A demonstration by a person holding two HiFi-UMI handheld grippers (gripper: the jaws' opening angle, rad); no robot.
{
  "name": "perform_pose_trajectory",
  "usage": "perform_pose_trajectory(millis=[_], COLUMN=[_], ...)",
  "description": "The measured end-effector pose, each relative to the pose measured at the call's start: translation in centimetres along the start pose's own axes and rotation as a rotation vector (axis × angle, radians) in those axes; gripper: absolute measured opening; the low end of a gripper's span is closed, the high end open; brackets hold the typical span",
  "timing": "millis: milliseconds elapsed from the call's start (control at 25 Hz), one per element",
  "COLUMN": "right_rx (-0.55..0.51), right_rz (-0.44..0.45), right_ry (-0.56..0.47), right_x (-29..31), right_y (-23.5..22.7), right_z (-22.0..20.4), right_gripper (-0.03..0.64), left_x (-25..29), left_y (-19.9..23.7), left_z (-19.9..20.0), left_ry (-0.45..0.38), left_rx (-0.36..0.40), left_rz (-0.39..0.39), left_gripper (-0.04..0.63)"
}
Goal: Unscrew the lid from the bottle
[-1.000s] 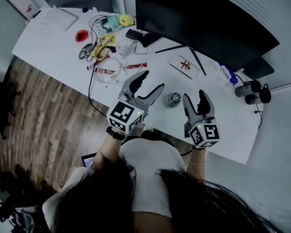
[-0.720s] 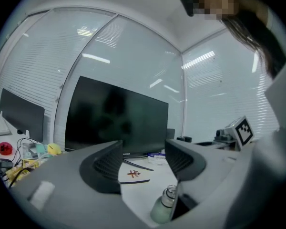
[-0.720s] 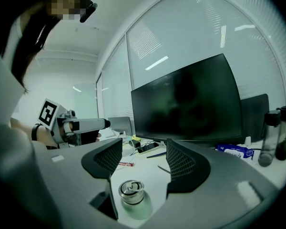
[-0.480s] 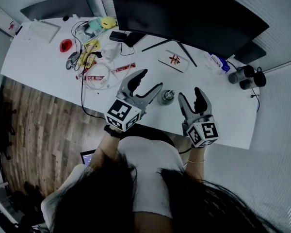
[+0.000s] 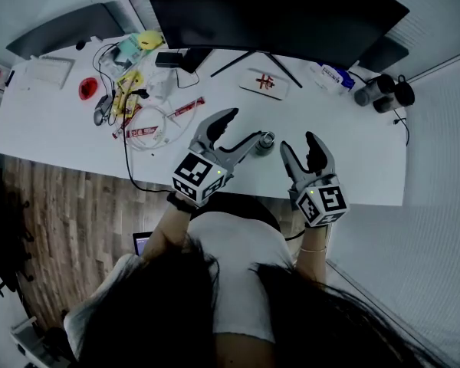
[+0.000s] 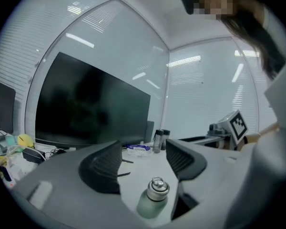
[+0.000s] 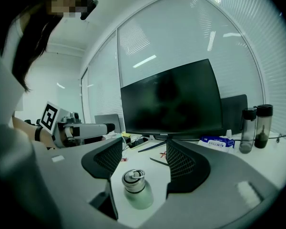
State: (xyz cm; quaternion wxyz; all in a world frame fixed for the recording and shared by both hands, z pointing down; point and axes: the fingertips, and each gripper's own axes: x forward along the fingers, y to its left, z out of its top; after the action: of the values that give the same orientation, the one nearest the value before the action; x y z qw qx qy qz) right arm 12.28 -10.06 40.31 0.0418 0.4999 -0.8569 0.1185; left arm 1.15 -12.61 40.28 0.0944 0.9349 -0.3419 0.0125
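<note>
A small pale-green bottle (image 5: 264, 142) with a metal ring-top lid (image 6: 158, 187) stands upright on the white table (image 5: 61, 129), near its front edge. My left gripper (image 5: 244, 127) hovers just left of it. Its jaws are opening and nothing is between the pads; its right fingertip (image 5: 256, 138) is close beside the bottle. My right gripper (image 5: 299, 144) is open just right of the bottle and apart from it. In the right gripper view the bottle (image 7: 136, 189) stands low in front of the open jaws, its lid (image 7: 133, 177) on.
A large dark monitor (image 5: 276, 14) on a stand fills the back of the table. Cables and small clutter (image 5: 146, 106) lie at the back left, with a red object (image 5: 88, 89). A white case (image 5: 262, 83), a wipes pack (image 5: 330, 75) and two dark tumblers (image 5: 383, 90) sit behind.
The head view has shifted, so the table sits higher in the frame. My left gripper has come closer to the bottle. The right gripper holds about the same distance.
</note>
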Motion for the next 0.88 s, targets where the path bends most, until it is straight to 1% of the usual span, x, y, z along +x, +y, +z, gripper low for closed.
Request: perform_pose_trajectory(millis=[360,520,880], right_rx=[0.056,0.076,0.095], right_rz=[0.010,0.026,0.065], right_ry=[0.018,0.037,0.089], right_x=[0.8,1.5,3.1], right_y=[0.8,1.2,1.8], right_z=[-1.8,-3.3,-6.2], right_gripper=[0.261,0.261,0.261], left_x=[0.6,0.9,1.6], left_y=[-1.3,-1.8,-2.8], left_z=[-4.2,-7.5,-12.5], left_ry=[0.084,0.161,0.255], left_rx=[-0.037,-0.023,0.007], left_rz=[-0.097,-0.139,-0.231], left_gripper=[0.327,0.337,0.350])
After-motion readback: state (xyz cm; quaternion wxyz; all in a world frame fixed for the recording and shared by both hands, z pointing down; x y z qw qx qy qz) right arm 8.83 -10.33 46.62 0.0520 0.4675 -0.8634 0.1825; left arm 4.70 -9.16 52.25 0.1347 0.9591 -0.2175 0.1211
